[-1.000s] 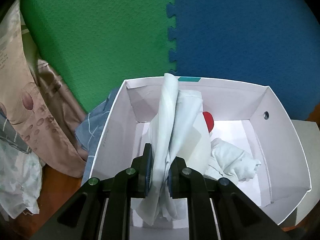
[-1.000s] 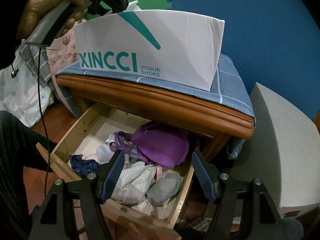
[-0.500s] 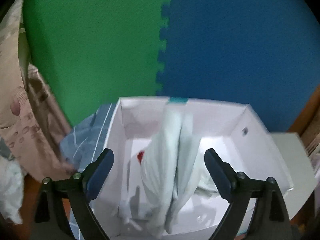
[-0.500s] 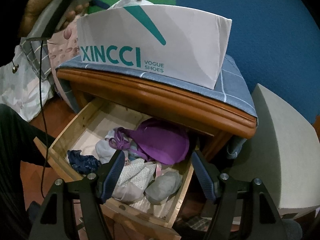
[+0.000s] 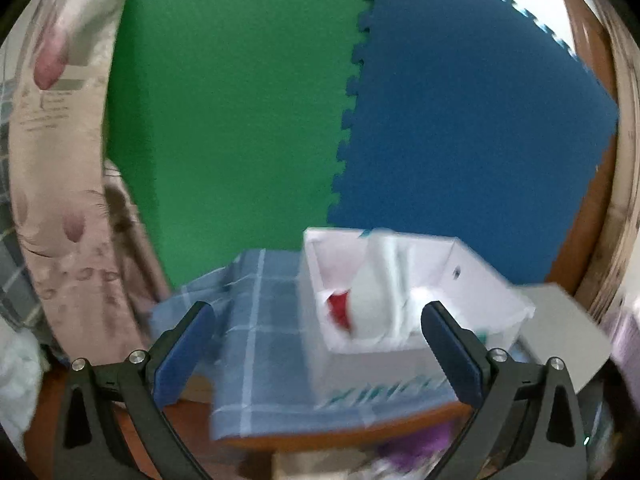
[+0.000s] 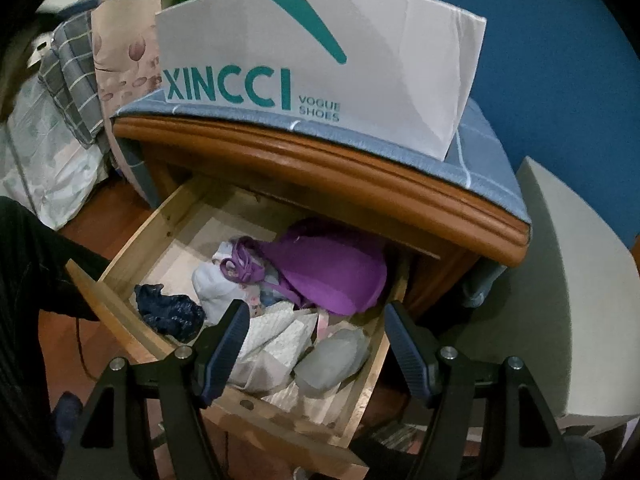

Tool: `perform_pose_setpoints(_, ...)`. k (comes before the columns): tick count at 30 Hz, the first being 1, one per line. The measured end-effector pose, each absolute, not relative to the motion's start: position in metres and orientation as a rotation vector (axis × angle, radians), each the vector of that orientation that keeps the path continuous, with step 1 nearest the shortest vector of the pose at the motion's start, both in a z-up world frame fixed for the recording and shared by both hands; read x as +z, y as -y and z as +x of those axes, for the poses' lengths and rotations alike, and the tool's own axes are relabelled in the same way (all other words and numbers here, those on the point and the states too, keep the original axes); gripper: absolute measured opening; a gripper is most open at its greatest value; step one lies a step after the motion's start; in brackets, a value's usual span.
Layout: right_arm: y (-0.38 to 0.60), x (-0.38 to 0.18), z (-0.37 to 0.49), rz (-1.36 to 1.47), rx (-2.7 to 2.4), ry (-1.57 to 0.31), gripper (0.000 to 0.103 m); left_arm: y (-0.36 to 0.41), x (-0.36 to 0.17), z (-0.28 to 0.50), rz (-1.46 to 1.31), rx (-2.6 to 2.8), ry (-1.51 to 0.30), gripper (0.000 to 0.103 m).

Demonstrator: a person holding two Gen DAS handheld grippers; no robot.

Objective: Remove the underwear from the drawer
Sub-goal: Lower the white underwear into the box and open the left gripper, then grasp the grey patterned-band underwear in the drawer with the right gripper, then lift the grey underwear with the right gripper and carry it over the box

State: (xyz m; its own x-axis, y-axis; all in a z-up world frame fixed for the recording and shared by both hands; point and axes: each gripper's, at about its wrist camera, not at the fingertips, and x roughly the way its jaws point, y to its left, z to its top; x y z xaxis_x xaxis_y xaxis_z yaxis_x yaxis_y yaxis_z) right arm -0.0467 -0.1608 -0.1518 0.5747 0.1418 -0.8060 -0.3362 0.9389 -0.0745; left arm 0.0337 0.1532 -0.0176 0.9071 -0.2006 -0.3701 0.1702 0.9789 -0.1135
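Opening wide, the left claw (image 5: 316, 344) grips nothing; pale underwear (image 5: 376, 296) sits in the box (image 5: 400, 360) ahead. Right claw (image 6: 316, 344), released, hovers above the drawer (image 6: 132, 320) of clothes.

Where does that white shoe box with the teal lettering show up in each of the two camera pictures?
Left wrist view: the white shoe box sits lower right of centre, seen from above with pale cloth inside.
Right wrist view: the box fills the top centre, its lettered side facing the camera, above the open drawer.
Shared landmark: the blue checked cloth under the box.
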Motion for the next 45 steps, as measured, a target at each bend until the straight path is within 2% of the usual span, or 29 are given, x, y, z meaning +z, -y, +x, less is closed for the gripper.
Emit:
perform_pose_setpoints(7, 0.141, -0.175, -0.03, -0.228, 0.317, -1.051, 0.071, -0.201, -0.088, 0.024, -0.107, -0.12, -0.489, 0.102)
perform_pose_setpoints(12, 0.107, -0.201, -0.022, -0.328, 0.36, -1.124, 0.071, -0.209, -0.121, 0.024, -0.176, -0.117, -0.514, 0.102)
perform_pose_setpoints(29, 0.047, -0.281, 0.037, -0.239, 0.326, -1.358, 0.071, -0.207, -0.136, 0.026, -0.19, -0.18, -0.564, 0.102)
perform_pose_setpoints(30, 0.046, -0.286, 0.038, -0.227, 0.345, -1.386, 0.07, -0.206, -0.136, 0.028, -0.187, -0.181, -0.568, 0.102)
perform_pose_setpoints(31, 0.046, -0.289, 0.037, -0.213, 0.359, -1.397, 0.051, -0.205, -0.137, 0.029, -0.185, -0.182, -0.571, 0.102)
perform_pose_setpoints(32, 0.045, -0.289, 0.036, -0.211, 0.366, -1.395, 0.037, -0.205, -0.137, 0.03, -0.182, -0.181, -0.573, 0.102)
perform_pose_setpoints(34, 0.047, -0.285, 0.028, -0.211, 0.384, -1.378, 0.03, -0.204, -0.139, 0.031, -0.178, -0.177, -0.58, 0.102)
perform_pose_setpoints(38, 0.061, -0.269, 0.006, -0.203, 0.404, -1.352, 0.027, -0.202, -0.141, 0.032, -0.168, -0.164, -0.587, 0.102)
perform_pose_setpoints(45, 0.094, -0.21, -0.028, -0.103, 0.408, -1.255, 0.027, -0.198, -0.149, 0.036, -0.134, -0.129, -0.61, 0.102)
